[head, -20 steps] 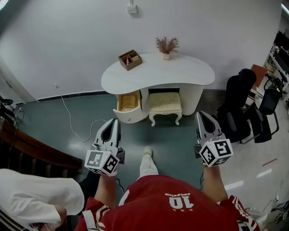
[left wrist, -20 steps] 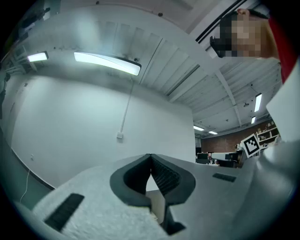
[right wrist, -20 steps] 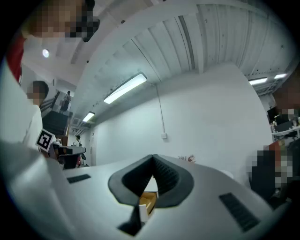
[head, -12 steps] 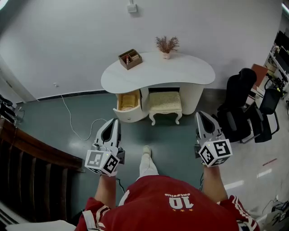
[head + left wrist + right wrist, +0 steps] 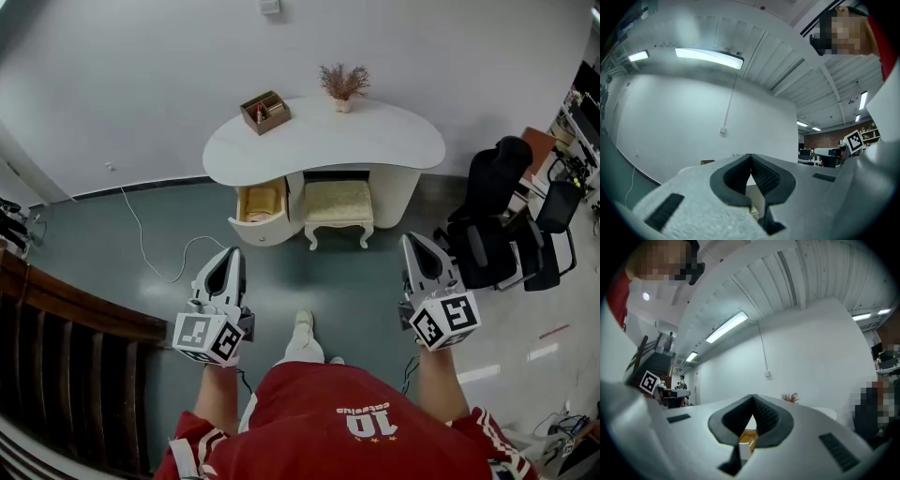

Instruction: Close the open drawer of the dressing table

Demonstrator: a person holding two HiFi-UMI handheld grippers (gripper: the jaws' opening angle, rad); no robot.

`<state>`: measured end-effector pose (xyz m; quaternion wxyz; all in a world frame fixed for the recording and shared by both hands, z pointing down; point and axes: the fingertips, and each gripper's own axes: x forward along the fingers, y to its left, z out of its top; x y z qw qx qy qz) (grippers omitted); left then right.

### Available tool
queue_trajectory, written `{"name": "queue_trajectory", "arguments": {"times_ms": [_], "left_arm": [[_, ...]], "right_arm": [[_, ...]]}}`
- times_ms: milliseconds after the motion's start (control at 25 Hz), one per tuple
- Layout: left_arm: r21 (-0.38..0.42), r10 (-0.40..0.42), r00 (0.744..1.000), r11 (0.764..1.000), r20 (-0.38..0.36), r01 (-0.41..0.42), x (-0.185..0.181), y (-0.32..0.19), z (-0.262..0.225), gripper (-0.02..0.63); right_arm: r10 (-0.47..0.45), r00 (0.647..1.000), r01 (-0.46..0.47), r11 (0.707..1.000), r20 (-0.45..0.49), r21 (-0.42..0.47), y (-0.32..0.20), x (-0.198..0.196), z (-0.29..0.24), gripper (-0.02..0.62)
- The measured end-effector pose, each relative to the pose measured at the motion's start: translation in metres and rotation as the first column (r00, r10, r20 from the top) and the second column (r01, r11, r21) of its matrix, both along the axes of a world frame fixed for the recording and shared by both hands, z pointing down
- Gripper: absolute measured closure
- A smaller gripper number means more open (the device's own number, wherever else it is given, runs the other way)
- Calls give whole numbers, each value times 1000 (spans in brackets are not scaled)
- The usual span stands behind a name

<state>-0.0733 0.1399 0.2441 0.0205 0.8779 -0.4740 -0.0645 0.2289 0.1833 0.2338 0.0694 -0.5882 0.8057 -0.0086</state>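
Person is holding the left gripper (image 5: 232, 255) and the right gripper (image 5: 413, 241) out level ahead, both clenched with jaws meeting and nothing between them, while standing on the green floor (image 5: 356, 291) well apart from the dressing table (image 5: 403, 202). The drawer (image 5: 260, 208) is standing pulled out on the table's left side under the white worktop (image 5: 375, 141), just beside a cushioned stool (image 5: 337, 201) that is sitting tucked into the knee space.

Several things are looking likely to go wrong from here. A white cable (image 5: 150, 251) is trailing across the floor near the drawer, and a foot could be catching it on the approach. The drawer front is looking curved, so a closed gripper pressing off-centre is risking sliding off it, or skewing the drawer so that it jams part way. A hard shove could be shaking the wooden box (image 5: 264, 112) and the small vase (image 5: 343, 86) of dried sprigs that are resting on the worktop.

As for writing, the numeral 10 is showing in white on the person's red shirt (image 5: 309, 412), with a line of lettering beside it too small to read. Black-and-white square markers are showing on the cube (image 5: 208, 337) of each gripper; no brand is readable anywhere.
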Motion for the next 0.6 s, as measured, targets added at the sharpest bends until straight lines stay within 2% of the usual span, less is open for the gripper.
{"name": "queue_trajectory", "arguments": {"times_ms": [200, 440, 600], "left_arm": [[-16, -12, 999, 1000, 36, 12, -1, -21, 8, 604], [-20, -32, 997, 999, 67, 33, -14, -58, 19, 604], [11, -43, 984, 999, 172, 42, -25, -92, 26, 604]], "right_arm": [[-9, 1000, 9, 1000, 14, -30, -23, -2, 10, 591], [-46, 998, 44, 997, -33, -62, -63, -26, 17, 591], [-58, 996, 54, 997, -74, -57, -102, -44, 9, 591]]}}
